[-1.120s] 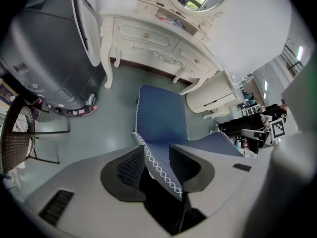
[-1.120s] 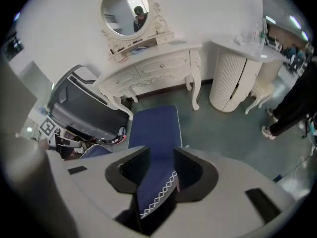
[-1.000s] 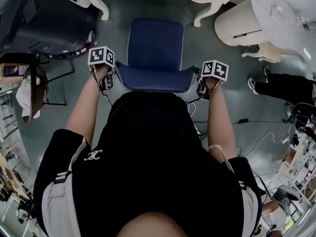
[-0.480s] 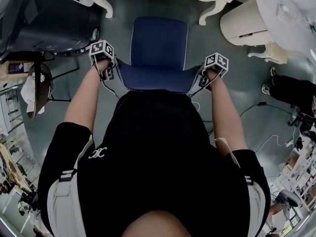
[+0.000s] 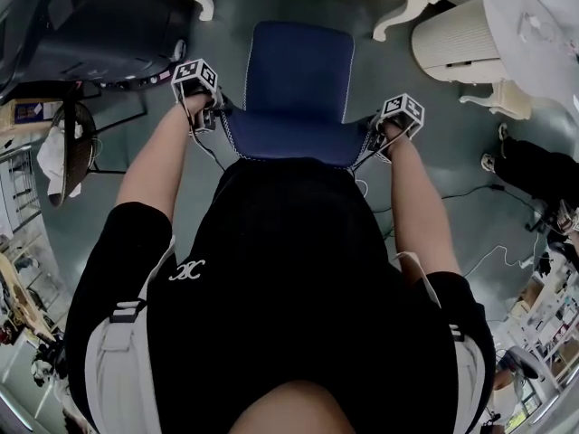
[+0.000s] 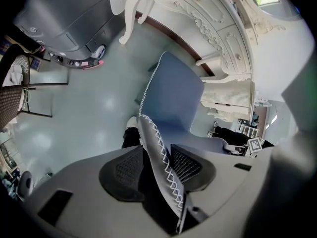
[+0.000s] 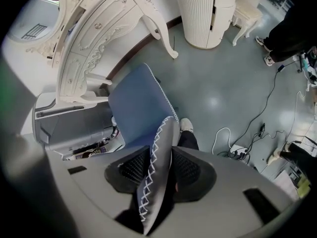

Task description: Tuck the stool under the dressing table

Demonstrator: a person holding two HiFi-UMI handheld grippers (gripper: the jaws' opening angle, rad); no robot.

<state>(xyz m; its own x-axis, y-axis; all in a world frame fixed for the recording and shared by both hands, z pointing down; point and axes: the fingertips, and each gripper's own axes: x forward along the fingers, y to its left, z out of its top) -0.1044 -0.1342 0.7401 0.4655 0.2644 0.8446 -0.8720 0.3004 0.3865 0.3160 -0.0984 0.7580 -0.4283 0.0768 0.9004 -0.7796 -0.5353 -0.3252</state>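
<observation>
The blue stool (image 5: 298, 80) with white cross-stitched edges stands on the grey floor in front of me. Its far end points at the white carved dressing table (image 5: 407, 3) at the top of the head view. My left gripper (image 5: 215, 116) is shut on the stool's near left corner. In the left gripper view the stitched seam (image 6: 158, 148) runs between the two pads. My right gripper (image 5: 371, 143) is shut on the near right corner, and its pads squeeze the stitched edge (image 7: 156, 157). Both grippers point steeply down.
A dark grey cabinet (image 5: 90, 34) stands left of the stool, with a wicker chair and white cloth (image 5: 59, 156) nearer. At the right are a white ribbed unit (image 5: 452, 43), a round white table (image 5: 534, 25), another person's legs (image 5: 534, 165) and floor cables (image 5: 470, 197).
Both grippers have sunk and rolled, still on the stool's near corners. The dressing table has slid toward the top edge of the head view.
</observation>
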